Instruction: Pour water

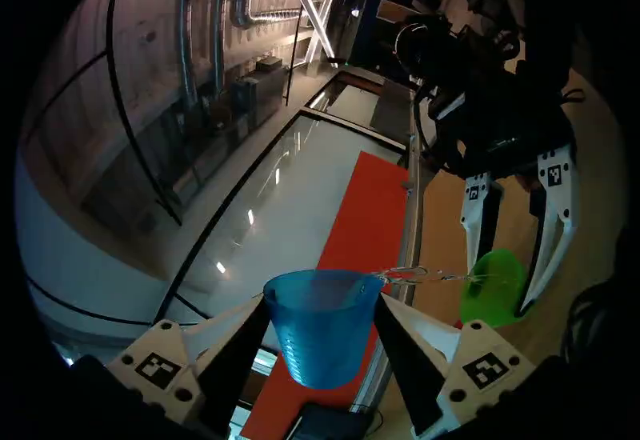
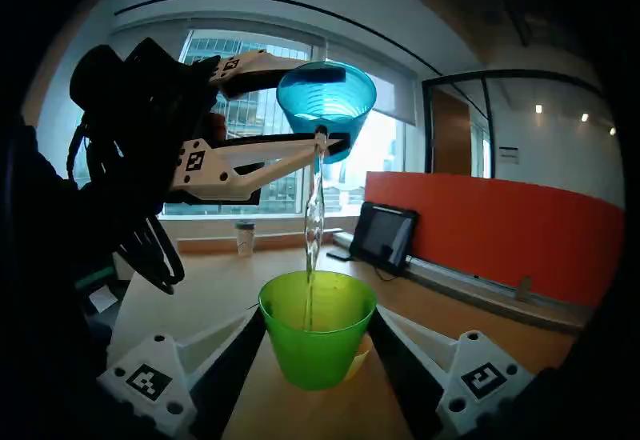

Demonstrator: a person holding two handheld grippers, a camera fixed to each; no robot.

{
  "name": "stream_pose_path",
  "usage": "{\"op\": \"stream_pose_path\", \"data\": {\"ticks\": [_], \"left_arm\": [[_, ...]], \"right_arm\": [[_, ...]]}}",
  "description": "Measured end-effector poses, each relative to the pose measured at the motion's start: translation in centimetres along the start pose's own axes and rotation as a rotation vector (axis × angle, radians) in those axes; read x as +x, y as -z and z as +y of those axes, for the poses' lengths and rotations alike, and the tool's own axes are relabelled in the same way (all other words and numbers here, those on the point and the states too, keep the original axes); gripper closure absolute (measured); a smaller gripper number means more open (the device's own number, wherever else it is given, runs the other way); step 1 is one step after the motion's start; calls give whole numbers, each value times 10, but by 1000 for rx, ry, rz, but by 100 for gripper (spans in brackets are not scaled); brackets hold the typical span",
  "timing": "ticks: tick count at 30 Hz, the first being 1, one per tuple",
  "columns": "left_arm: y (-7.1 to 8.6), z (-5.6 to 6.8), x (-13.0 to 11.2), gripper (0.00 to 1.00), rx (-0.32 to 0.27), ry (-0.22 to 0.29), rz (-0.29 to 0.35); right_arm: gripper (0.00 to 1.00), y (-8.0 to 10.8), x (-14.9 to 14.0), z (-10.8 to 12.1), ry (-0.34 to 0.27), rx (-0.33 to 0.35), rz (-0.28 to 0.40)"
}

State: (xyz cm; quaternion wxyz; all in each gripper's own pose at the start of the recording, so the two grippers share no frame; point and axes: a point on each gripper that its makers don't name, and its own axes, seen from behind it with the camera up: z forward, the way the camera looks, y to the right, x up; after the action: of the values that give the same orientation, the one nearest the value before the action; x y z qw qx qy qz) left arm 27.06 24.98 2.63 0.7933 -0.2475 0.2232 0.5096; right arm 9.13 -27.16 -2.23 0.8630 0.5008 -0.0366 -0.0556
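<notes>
Squeezing a tipped blue cup (image 2: 326, 100) in the left claw (image 1: 322, 312), both fingers snug on its sides, up above the green cup (image 2: 316, 336). Pouring a thin water stream (image 2: 312, 216) straight down into that one, pinched upright in the right claw (image 2: 318, 324), wooden table (image 2: 224, 280) underneath.

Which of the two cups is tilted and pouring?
The blue cup, held by the left gripper: it is tipped, with water streaming from its rim. The green cup in the right gripper is upright, catching the stream.
</notes>
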Motion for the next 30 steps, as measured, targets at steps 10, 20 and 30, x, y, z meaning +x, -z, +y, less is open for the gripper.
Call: {"op": "stream_pose_path", "data": {"ticks": [10,20,30], "left_arm": [[1,-4,4,14,6,-61,10],[0,-7,7,14,5,-125,14],[0,-15,12,14,9,-184,21]], "right_arm": [[10,0,3,0,4,0,4],[11,-1,4,1,6,-1,9],[11,0,5,3,12,-5,12]]}}
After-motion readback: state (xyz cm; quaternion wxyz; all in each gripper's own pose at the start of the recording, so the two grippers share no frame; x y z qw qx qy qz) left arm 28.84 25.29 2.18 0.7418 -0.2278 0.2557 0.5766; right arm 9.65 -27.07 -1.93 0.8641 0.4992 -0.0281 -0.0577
